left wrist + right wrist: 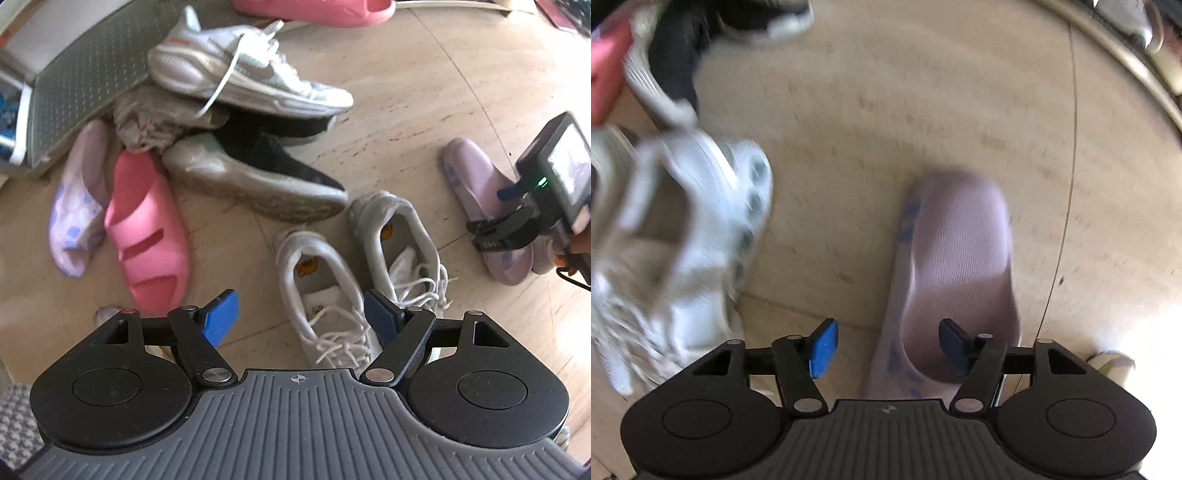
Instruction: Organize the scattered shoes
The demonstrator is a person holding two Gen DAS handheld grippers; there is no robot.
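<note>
Shoes lie scattered on a beige tiled floor point(406, 92). From the left wrist view we see the left gripper point(301, 314) pointing down, its blue fingers point(221, 314) spread apart over a pair of white laced sneakers point(325, 295) that stand side by side, openings up; the fingers straddle the nearer sneaker without pressing on it, and we see nothing held. Beyond the pair, a black sneaker point(273, 173) lies on its side with its grey sole showing, and a white running shoe point(243, 77) rests on top of it, leaning against crumpled pale cloth point(147, 122). To the left of this heap, a pink slide sandal point(147, 229) lies touching a lilac slipper with blue spots point(74, 206). A second pink sandal point(314, 11) lies at the top edge. A grey ribbed mat point(85, 70) lies at upper left.

At right, the right gripper point(491, 229) hangs over a second lilac slipper point(476, 177), well apart from its mate. In the blurred right wrist view we find the right gripper point(888, 347) with fingers point(823, 347) apart: one stands over the bare floor, the other over the slipper's point(956, 266) strap. We cannot tell whether that finger touches the strap.
</note>
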